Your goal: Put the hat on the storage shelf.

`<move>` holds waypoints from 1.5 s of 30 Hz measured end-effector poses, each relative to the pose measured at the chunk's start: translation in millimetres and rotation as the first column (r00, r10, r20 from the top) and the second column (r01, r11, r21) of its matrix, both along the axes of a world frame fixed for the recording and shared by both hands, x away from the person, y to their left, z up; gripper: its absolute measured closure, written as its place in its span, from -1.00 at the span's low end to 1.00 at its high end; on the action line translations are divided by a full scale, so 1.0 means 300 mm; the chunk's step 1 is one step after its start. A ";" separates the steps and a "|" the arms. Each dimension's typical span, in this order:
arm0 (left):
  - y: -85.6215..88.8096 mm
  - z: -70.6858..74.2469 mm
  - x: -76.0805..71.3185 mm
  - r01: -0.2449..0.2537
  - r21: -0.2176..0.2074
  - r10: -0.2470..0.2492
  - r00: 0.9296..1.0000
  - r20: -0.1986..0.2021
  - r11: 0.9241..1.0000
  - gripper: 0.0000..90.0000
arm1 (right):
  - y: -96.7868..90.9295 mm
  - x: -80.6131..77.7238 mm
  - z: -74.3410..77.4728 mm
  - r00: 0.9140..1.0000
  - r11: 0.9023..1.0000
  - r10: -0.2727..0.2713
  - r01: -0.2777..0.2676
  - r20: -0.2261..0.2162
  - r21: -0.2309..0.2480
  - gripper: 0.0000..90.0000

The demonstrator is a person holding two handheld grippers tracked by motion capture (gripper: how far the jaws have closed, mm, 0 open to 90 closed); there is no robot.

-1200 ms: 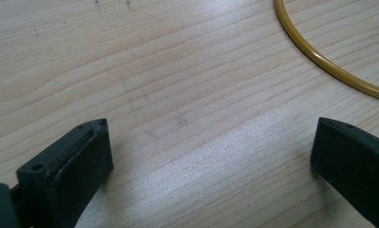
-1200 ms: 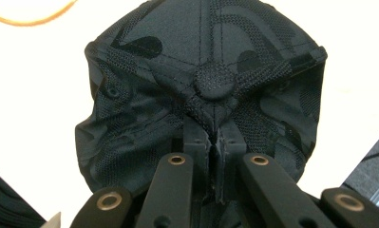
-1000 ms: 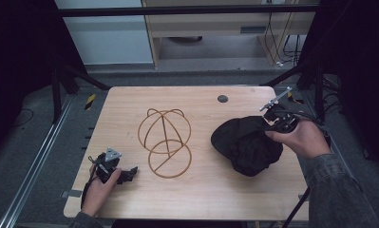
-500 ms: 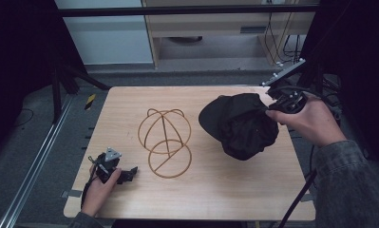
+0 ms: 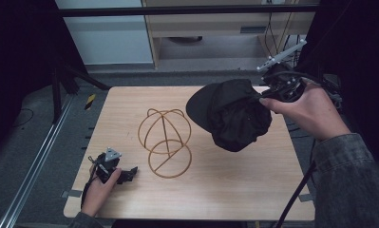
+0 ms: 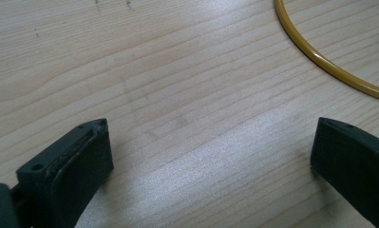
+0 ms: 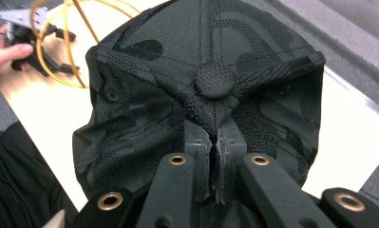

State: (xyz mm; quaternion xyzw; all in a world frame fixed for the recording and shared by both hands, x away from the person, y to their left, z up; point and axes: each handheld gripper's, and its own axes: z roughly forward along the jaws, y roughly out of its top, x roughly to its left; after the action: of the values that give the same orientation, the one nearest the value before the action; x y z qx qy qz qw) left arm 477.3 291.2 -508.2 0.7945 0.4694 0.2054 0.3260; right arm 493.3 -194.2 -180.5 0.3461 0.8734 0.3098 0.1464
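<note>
**Cap held up over the table, wire stand waiting**

Wooden table (image 5: 234, 190) stands in a dim room, with a grey floor around it. One black cap (image 5: 232, 114) hangs in the air above the right part of the table, because the right gripper (image 7: 214, 156) has its jaws pinched shut on the fabric near the top button. One golden wire stand (image 5: 165, 142) sits near the middle; probably the cap goes on it. The left gripper (image 5: 123, 174) rests on the table just beside the stand, jaws wide apart, holding nothing.
</note>
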 end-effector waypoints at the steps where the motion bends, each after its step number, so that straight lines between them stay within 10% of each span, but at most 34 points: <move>1: 0.000 0.000 0.000 0.000 0.000 0.000 1.000 0.000 1.000 -1.00 | 0.006 -0.002 0.009 1.000 1.000 0.003 -0.003 0.003 0.009 0.91; 45: 0.001 0.000 0.000 0.002 0.003 -0.002 1.000 -0.002 1.000 -1.00 | 0.230 -0.016 0.122 0.989 0.986 0.137 -0.143 0.063 0.090 0.91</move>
State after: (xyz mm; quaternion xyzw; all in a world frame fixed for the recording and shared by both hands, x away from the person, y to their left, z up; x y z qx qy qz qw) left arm 477.3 291.4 -508.1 0.7954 0.4687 0.2051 0.3248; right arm 488.6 -125.2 -143.8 0.2815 0.8754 0.3700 0.1325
